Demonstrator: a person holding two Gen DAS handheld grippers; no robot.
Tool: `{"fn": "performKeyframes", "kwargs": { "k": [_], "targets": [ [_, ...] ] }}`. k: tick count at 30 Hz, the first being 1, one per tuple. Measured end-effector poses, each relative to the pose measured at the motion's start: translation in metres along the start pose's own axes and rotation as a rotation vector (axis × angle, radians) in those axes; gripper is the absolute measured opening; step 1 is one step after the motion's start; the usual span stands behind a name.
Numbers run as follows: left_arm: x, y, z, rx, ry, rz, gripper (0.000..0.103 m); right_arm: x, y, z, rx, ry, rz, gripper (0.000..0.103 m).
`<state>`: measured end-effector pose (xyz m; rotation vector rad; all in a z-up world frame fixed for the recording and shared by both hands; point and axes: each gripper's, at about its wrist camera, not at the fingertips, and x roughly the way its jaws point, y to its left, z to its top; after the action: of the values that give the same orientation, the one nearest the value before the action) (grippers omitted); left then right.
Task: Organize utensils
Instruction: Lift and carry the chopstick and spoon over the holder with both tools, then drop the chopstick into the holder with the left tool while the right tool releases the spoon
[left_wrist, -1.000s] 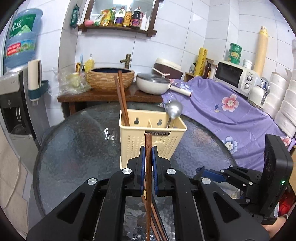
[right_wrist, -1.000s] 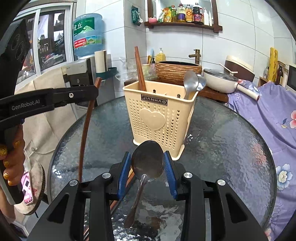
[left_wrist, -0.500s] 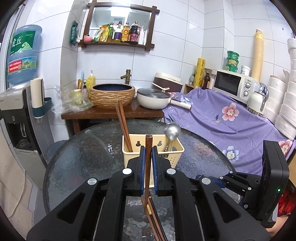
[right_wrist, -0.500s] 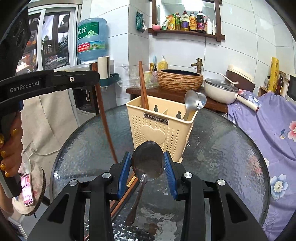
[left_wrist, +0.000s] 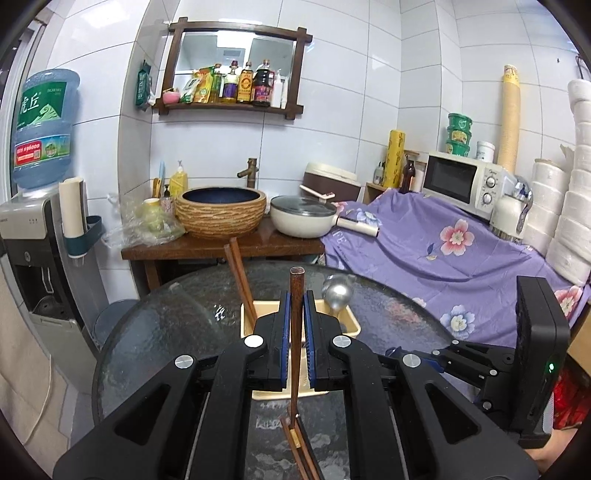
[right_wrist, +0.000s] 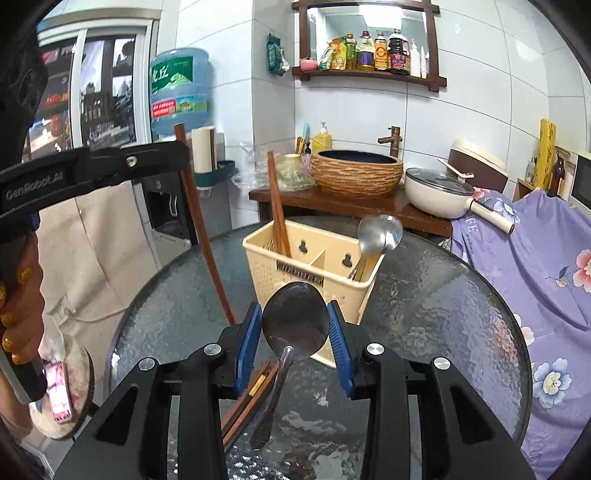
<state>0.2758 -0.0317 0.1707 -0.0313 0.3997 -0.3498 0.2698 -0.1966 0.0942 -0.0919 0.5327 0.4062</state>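
Note:
My left gripper (left_wrist: 295, 308) is shut on a dark wooden chopstick (left_wrist: 296, 280) that hangs upright above the glass table (left_wrist: 166, 332). In the right wrist view the left gripper (right_wrist: 181, 149) shows at the left, with its chopstick (right_wrist: 207, 240) slanting down. My right gripper (right_wrist: 295, 317) is shut on the bowl of a metal spoon (right_wrist: 295, 321), whose handle droops toward the table. Just beyond both stands a cream utensil basket (right_wrist: 295, 258), with chopsticks (right_wrist: 279, 214) in its left compartment and spoons (right_wrist: 378, 232) in its right. More chopsticks (right_wrist: 247, 402) lie on the glass under the grippers.
A person's hand (right_wrist: 18, 295) holds the left gripper. Behind the round table are a wooden stand (left_wrist: 221, 247) with a woven basin and a white pan (left_wrist: 303, 218), a water dispenser (left_wrist: 29, 236) on the left and a purple flowered cloth (left_wrist: 443, 251) with a microwave on the right.
Both grippers have risen with the chopstick and the spoon still in them. The chopstick now hangs steeper and the basket sits lower in both views.

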Motion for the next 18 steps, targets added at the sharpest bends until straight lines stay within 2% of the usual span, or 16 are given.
{"fn": "performKeyframes", "kwargs": {
  "k": [6, 11, 13, 18],
  "targets": [
    [-0.013, 0.001, 0.037, -0.01, -0.026, -0.055, 0.008, -0.017, -0.001, 0.038, -0.028, -0.063, -0.014, 0.035],
    [-0.019, 0.005, 0.083, -0.036, -0.035, -0.09, 0.008, -0.023, -0.006, 0.074, -0.04, -0.119, -0.048, 0.035],
    [-0.019, 0.004, 0.103, -0.037, -0.046, -0.079, 0.008, -0.024, -0.006, 0.087, -0.055, -0.14, -0.065, 0.035],
    [-0.014, 0.008, 0.14, -0.044, -0.109, 0.011, 0.008, -0.02, -0.008, 0.118, -0.088, -0.207, -0.129, 0.035]
  ]
}}
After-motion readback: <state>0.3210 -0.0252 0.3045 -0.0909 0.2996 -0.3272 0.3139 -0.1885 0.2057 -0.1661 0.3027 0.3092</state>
